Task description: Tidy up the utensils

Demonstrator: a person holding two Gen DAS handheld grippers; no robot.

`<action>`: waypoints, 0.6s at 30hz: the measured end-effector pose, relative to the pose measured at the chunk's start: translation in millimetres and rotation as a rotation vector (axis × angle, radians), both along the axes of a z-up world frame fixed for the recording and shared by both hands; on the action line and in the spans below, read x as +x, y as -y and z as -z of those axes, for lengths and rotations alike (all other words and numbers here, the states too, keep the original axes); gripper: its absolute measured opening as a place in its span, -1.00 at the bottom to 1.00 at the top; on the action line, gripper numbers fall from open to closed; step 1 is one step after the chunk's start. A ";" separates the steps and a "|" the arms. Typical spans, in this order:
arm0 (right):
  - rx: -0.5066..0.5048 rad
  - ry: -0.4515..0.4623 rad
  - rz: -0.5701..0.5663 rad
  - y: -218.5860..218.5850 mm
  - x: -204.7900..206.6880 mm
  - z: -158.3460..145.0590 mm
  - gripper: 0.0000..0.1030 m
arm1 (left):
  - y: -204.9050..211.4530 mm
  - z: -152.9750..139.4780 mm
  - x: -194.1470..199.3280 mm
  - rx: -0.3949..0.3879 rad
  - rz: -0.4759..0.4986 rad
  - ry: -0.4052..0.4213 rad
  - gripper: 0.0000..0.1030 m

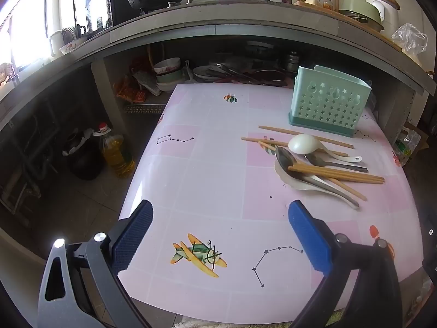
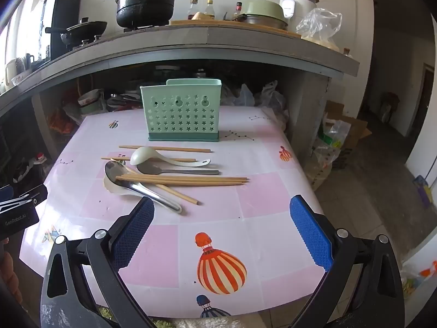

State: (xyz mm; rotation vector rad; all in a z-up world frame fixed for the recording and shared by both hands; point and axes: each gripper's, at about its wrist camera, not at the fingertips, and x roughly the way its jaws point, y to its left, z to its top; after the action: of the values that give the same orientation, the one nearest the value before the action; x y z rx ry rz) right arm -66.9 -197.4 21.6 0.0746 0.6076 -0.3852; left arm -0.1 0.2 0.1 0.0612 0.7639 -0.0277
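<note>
A mint green utensil holder point(image 1: 329, 103) point(image 2: 181, 110) with star holes stands upright at the back of the pink table point(image 1: 213, 180) point(image 2: 262, 213). In front of it lies a loose pile: several wooden chopsticks point(image 1: 336, 173) point(image 2: 185, 180), two white ceramic spoons point(image 1: 303, 143) point(image 2: 143, 155) and two metal spoons point(image 1: 285, 160) point(image 2: 116, 170). My left gripper point(image 1: 220, 211) is open and empty above the table's near left part. My right gripper point(image 2: 221, 209) is open and empty, just in front of the pile.
A low counter point(image 1: 218, 27) overhangs the table's far edge, with pots and bottles on top and bowls stored beneath. An oil bottle point(image 1: 116, 150) stands on the floor to the left. Bags and boxes point(image 2: 336, 139) sit on the floor to the right.
</note>
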 end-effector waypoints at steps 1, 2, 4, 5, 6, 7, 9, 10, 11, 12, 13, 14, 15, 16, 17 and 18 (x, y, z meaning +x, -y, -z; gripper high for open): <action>0.001 0.002 0.000 0.1 -0.3 0.0 0.85 | 0.0 0.0 0.0 0.000 0.001 -0.001 0.89; 0.002 0.001 0.000 0.2 -0.2 0.1 0.85 | 0.0 0.0 0.0 -0.001 0.001 0.000 0.89; 0.000 0.001 0.000 0.1 -0.2 0.2 0.85 | -0.2 -0.2 -0.1 -0.001 0.003 0.003 0.89; 0.002 0.000 0.000 0.3 -0.2 0.3 0.85 | -0.1 0.1 0.1 0.000 0.002 0.001 0.89; 0.002 0.001 0.000 0.3 -0.3 0.3 0.85 | -0.4 0.1 0.2 -0.001 0.003 0.002 0.89; 0.002 0.001 0.000 0.4 -0.3 0.4 0.85 | -0.7 0.0 0.3 -0.003 0.004 0.003 0.89; 0.002 0.000 0.000 0.4 -0.3 0.5 0.85 | 0.9 -0.5 -0.4 -0.005 0.006 0.009 0.89; 0.002 0.001 0.000 0.5 -0.5 0.5 0.85 | 0.7 -0.7 -0.3 -0.007 0.007 0.012 0.89; 0.002 0.001 0.000 0.5 -0.5 0.5 0.85 | 0.4 -0.8 -0.1 -0.008 0.007 0.013 0.89; 0.001 0.000 0.000 0.4 -0.4 0.6 0.85 | -0.2 -1.3 -0.8 -0.009 0.006 0.016 0.89; 0.001 0.000 0.000 0.5 -0.5 0.7 0.85 | 0.3 -2.3 -1.5 -0.009 0.005 0.018 0.89; 0.002 0.001 0.000 0.6 -0.6 0.7 0.85 | -1.2 -3.2 -2.9 -0.009 0.009 0.020 0.89; 0.002 0.001 0.000 0.6 -0.6 0.8 0.85 | -1.8 -3.5 -3.2 -0.009 0.009 0.020 0.89; 0.001 0.000 0.000 0.6 -0.6 0.8 0.85 | -1.5 -3.6 -2.6 -0.008 0.011 0.019 0.89; 0.001 0.001 0.000 0.6 -0.7 0.8 0.85 | -1.7 -3.6 -2.6 -0.008 0.011 0.018 0.89; 0.001 0.000 0.000 0.6 -0.7 0.8 0.85 | -1.4 -3.5 -2.6 -0.008 0.011 0.018 0.89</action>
State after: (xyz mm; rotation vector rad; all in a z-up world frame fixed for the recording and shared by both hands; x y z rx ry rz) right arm -67.6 -198.0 20.9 0.0753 0.6074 -0.3850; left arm -2.7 1.6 3.6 0.0582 0.7449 -0.0402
